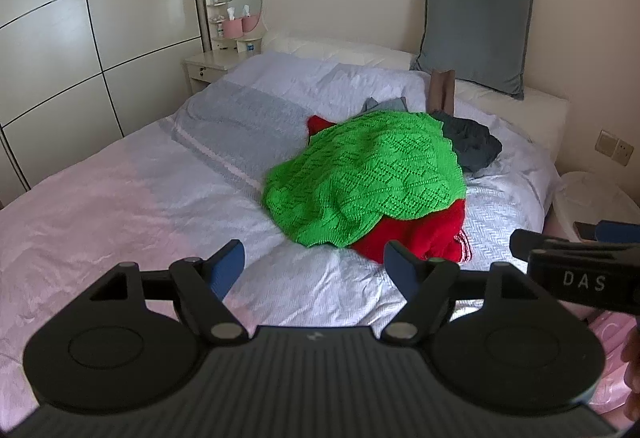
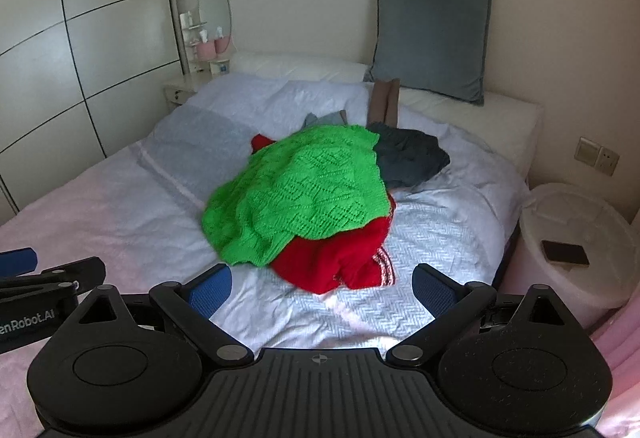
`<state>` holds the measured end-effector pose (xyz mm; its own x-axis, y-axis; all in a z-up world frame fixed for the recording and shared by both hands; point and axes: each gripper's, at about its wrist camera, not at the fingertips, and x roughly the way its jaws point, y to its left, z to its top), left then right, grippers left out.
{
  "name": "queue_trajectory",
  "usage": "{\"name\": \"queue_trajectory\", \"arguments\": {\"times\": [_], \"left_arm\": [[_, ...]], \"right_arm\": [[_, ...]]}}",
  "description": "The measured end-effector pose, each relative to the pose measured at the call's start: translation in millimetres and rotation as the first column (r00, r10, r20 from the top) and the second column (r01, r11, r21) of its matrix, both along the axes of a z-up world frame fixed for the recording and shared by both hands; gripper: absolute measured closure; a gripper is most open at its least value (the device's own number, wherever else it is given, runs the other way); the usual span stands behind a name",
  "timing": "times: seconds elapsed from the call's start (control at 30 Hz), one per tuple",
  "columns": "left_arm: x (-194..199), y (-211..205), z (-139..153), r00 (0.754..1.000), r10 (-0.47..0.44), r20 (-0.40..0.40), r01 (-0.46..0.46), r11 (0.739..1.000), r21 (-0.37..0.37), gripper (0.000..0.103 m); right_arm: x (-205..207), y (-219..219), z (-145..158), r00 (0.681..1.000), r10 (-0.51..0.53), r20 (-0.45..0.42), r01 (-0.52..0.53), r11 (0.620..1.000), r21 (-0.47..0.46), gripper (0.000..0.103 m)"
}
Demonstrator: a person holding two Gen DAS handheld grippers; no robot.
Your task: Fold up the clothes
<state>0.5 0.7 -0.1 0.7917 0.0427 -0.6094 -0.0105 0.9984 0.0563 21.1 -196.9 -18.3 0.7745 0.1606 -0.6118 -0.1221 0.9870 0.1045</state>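
Both grippers gape, holding nothing: left gripper (image 1: pixel 312 262), right gripper (image 2: pixel 322 284), hovering near the bed (image 2: pixel 120 205). Clothes sit heaped mid-bed, none folded: green knit (image 2: pixel 304 193) on top, red garment (image 2: pixel 332 258) under it, dark grey one (image 2: pixel 412 155) behind. If taking the knit, pinch its near hem only, clear of red.

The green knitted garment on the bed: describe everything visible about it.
The bright green knitted garment looks like an openwork yarn knit with a zigzag lace pattern and a scalloped edge. It lies unfolded and rumpled, draped over the top of the clothes pile on the pale bedspread. It rests on a red knitted garment that pokes out below and behind it, and its far edge meets a dark grey garment. Neither gripper touches it.
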Motion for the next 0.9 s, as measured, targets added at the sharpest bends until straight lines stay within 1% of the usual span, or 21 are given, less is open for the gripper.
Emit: {"name": "queue_trajectory", "arguments": {"times": [0.13, 0.27, 0.37, 0.63, 0.77, 0.9], "left_arm": [[1, 2, 0, 1.0, 0.005, 0.007, -0.005, 1.0, -0.008, 0.029], [10, -3, 10, 1.0, -0.004, 0.004, 0.004, 1.0, -0.005, 0.029], [15, -7, 9, 1.0, -0.006, 0.007, 0.006, 1.0, 0.0, 0.029], [29, -8, 7, 1.0, -0.017, 0.005, 0.017, 1.0, -0.001, 0.029], [31, -2, 8, 1.0, -0.027, 0.006, 0.027, 1.0, -0.007, 0.029], [34, 5, 10, 0.999, -0.035, 0.004, 0.035, 0.999, -0.012, 0.029]], "right_arm": [[3, 4, 0, 1.0, -0.004, -0.01, 0.004, 1.0, 0.004, 0.004], [8, 9, 0, 1.0, -0.006, -0.02, 0.007, 1.0, 0.007, 0.004], [12, 2, 11, 1.0, -0.006, -0.022, 0.006, 1.0, 0.008, 0.004], [30, -2, 20, 1.0, -0.004, -0.02, 0.004, 1.0, 0.012, 0.004], [36, 2, 20, 1.0, -0.009, -0.013, 0.01, 1.0, 0.007, 0.004], [31, 12, 18, 1.0, -0.016, 0.0, 0.016, 1.0, -0.002, 0.004]]}}
